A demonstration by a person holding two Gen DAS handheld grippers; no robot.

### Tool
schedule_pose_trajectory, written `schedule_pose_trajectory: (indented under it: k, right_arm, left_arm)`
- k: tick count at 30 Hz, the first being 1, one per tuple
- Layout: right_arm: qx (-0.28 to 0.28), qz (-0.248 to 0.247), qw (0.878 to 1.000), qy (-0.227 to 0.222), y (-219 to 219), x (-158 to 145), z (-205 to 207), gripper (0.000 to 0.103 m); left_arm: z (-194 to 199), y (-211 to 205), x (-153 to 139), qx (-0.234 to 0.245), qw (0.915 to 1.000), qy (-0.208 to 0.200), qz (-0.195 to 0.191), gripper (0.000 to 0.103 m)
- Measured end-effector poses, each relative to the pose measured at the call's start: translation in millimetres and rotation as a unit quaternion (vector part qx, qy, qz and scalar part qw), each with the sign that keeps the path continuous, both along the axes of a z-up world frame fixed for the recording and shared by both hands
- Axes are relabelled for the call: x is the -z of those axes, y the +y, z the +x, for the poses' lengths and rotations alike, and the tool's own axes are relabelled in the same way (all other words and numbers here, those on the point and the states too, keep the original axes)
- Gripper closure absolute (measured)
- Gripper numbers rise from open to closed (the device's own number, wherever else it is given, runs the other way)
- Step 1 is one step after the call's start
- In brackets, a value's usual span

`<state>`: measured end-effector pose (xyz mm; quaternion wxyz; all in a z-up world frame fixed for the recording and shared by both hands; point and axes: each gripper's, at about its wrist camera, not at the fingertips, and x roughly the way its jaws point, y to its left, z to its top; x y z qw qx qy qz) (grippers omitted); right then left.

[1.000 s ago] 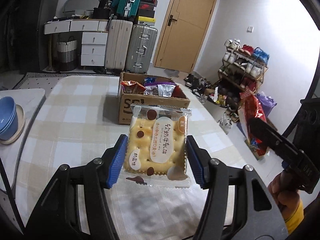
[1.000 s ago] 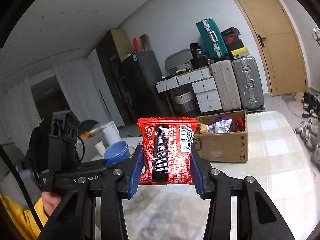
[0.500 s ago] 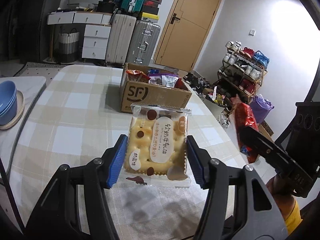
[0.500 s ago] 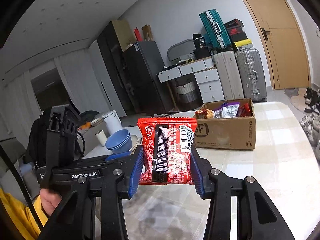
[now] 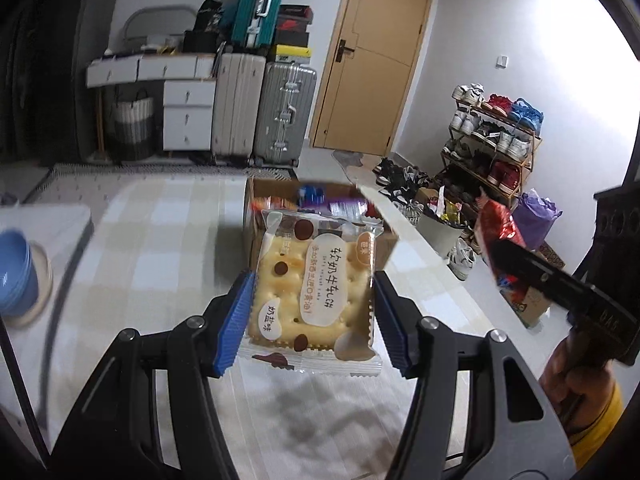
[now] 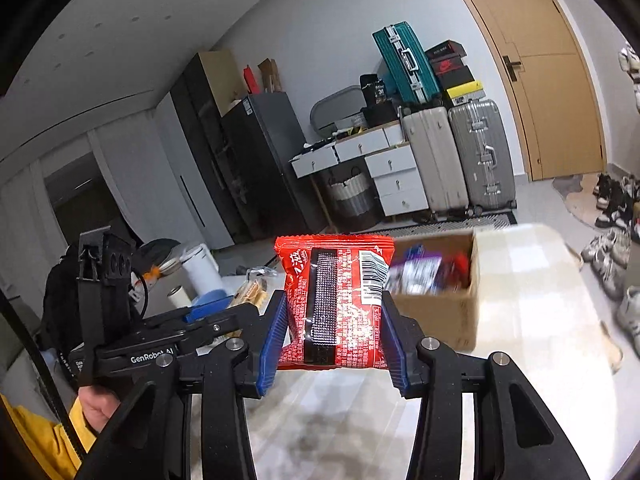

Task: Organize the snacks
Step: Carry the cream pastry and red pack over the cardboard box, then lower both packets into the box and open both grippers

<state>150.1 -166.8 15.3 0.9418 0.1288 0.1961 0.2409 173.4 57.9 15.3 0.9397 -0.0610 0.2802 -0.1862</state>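
Left gripper (image 5: 310, 316): my blue fingers (image 5: 234, 322) are closed on the side edges of the cracker packet (image 5: 316, 286), held flat and face-up, clear of the checked surface (image 5: 160, 248).
Right gripper (image 6: 334, 330): my fingers (image 6: 274, 338) pinch the red snack packet (image 6: 336, 300) by its two sides, back and barcode toward the camera.
Landmark: the cardboard box (image 6: 440, 312) sits on the surface, open, with other wrapped snacks (image 6: 424, 270) inside.
Cracker packet, place: just in front of the box, nearer to me, held above the surface.
Red packet, place: in front of the box and to its left in the right wrist view, also off the surface.
Handling, cracker packet: I judge it light, with a slick film wrapper and a brittle biscuit inside; hard squeezing could crack it, so the side edges are the place to hold.
Handling, red packet: light and soft, probably puffed with air; its film could slip, so a hold across the middle width seems safest.
Step in hand: likely carrying both packets to the box.
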Motion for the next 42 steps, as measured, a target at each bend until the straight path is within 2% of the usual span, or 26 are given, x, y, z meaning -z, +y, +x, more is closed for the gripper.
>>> schedule_pose_trajectory:
  k: [5,8,11,15,17,20,23,27,36,42]
  right_arm:
    - [-0.003,-0.007,1.0,0.03,-17,-24,60,0.059]
    - [-0.001,-0.023,0.999,0.046,-20,-33,98,0.059]
    - [-0.003,-0.037,0.997,0.067,-21,-36,137,0.059]
    - [-0.006,-0.055,0.993,0.106,-20,-29,191,0.058]
    - [-0.01,-0.058,0.989,0.134,-19,-21,216,0.058]
    - [-0.018,-0.092,0.981,0.17,-15,-9,247,0.059]
    - [-0.02,-0.099,0.973,0.206,-20,6,271,0.058]
    - [-0.024,-0.101,0.969,0.225,-21,23,284,0.058]
    - [-0.029,-0.115,0.967,0.227,-7,40,280,0.058]
    - [-0.024,-0.114,0.965,0.234,-9,44,283,0.058]
  left_arm:
    - [62,-4,-36,0.003,0.9998,-0.012,0.018,0.047]
    - [106,-10,-52,0.009,0.9996,-0.004,0.027,0.047]
    - [153,-18,-62,0.017,0.9993,0.024,0.023,0.047]
    - [215,-29,-63,0.015,0.997,0.074,0.02,0.047]
    - [244,-42,-60,0.021,0.9949,0.088,0.045,0.047]
    - [281,-57,-48,0.024,0.9904,0.115,0.072,0.047]
    - [309,-65,-29,0.036,0.9854,0.154,0.064,0.047]
    - [330,-71,-7,0.044,0.9792,0.186,0.068,0.047]
    - [337,-89,27,0.054,0.9728,0.195,0.113,0.047]
    - [332,-96,35,0.057,0.9704,0.201,0.122,0.047]
